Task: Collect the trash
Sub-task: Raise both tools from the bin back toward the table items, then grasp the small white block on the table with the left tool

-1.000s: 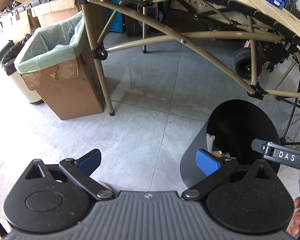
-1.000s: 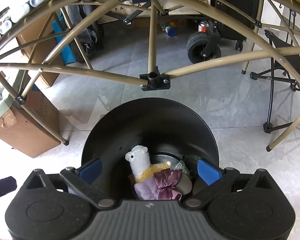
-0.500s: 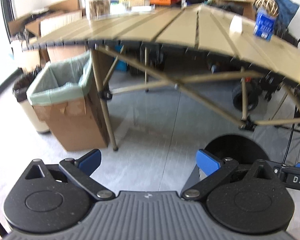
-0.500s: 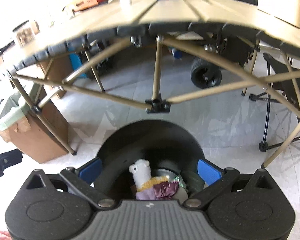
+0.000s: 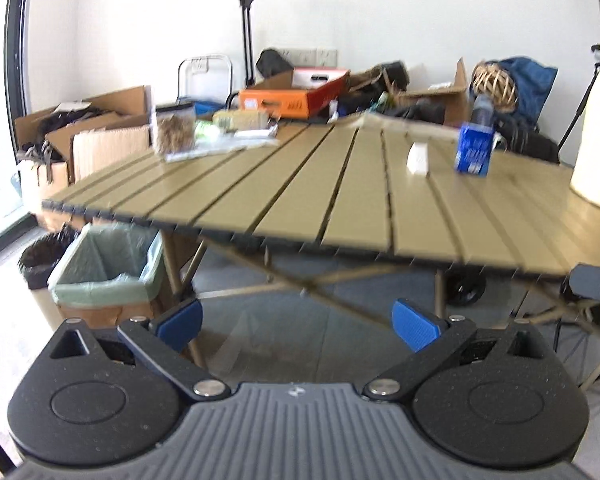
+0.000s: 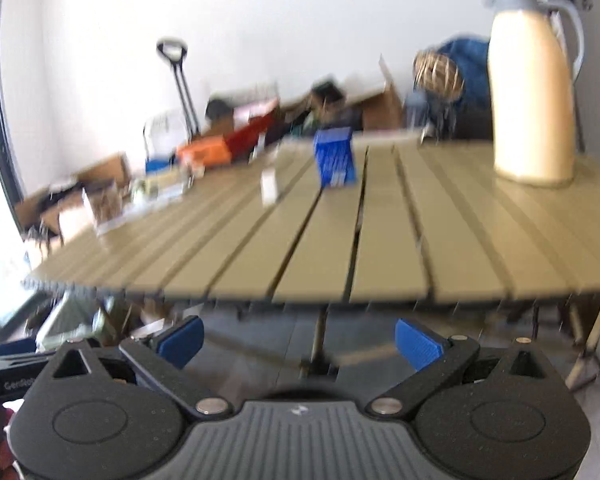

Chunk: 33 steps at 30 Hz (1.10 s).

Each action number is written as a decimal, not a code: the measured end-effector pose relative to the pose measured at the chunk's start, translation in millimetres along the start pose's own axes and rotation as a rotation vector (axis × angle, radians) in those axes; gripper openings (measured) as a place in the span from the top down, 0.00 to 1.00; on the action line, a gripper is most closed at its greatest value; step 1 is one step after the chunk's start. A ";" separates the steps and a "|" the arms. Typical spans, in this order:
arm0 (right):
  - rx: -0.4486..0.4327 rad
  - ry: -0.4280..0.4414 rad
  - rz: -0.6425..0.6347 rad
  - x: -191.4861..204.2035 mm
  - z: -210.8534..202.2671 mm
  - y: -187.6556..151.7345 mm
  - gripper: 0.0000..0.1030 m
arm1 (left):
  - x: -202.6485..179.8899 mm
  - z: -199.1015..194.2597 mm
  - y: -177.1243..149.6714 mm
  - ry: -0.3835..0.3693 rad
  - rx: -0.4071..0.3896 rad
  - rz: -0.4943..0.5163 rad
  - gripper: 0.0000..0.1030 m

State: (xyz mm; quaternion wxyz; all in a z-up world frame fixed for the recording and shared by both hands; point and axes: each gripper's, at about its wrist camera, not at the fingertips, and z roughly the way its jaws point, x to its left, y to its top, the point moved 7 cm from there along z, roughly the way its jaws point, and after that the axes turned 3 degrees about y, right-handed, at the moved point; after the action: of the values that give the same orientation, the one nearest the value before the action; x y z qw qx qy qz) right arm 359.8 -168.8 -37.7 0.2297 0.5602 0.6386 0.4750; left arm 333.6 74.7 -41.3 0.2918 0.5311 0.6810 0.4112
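My left gripper (image 5: pixel 298 326) is open and empty, held in front of the near edge of a tan slatted table (image 5: pixel 340 196). My right gripper (image 6: pixel 298 340) is open and empty too, level with the table edge (image 6: pixel 320 240). On the table stand a blue box (image 5: pixel 474 148), also in the right wrist view (image 6: pixel 335 157), and a small white object (image 5: pixel 417 159), also in the right wrist view (image 6: pixel 269 185). At the far left of the table lie a clear jar (image 5: pixel 173 130) and wrappers (image 5: pixel 236 138). Only the rim of the black bin (image 6: pixel 300 396) shows.
A cream thermos (image 6: pixel 532 80) stands at the table's right. A cardboard box with a green liner (image 5: pixel 106 276) and a dark lined bin (image 5: pixel 40 256) stand on the floor at the left. Boxes and bags crowd the far wall. A folding chair (image 5: pixel 580 328) is at the right.
Both grippers rose from over the black bin under the table to table height. The views tilted up, and the tabletop now shows. Both stayed open.
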 end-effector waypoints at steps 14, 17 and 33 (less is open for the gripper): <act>-0.166 -0.086 0.109 -59.1 38.4 88.9 0.00 | -91.7 43.4 103.2 -0.082 -0.070 0.010 0.00; -0.169 -0.124 0.124 -76.4 49.0 97.9 0.00 | -108.8 69.9 119.2 -0.093 -0.058 0.015 0.00; -0.159 -0.229 0.160 -125.6 114.2 136.8 0.00 | -153.2 195.5 157.2 -0.146 0.015 -0.010 0.24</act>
State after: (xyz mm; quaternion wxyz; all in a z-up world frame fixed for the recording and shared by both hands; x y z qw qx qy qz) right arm 555.6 -257.0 -0.1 0.3061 0.6400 0.5220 0.4736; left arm 613.4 -8.7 -6.7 0.3388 0.5586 0.6634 0.3648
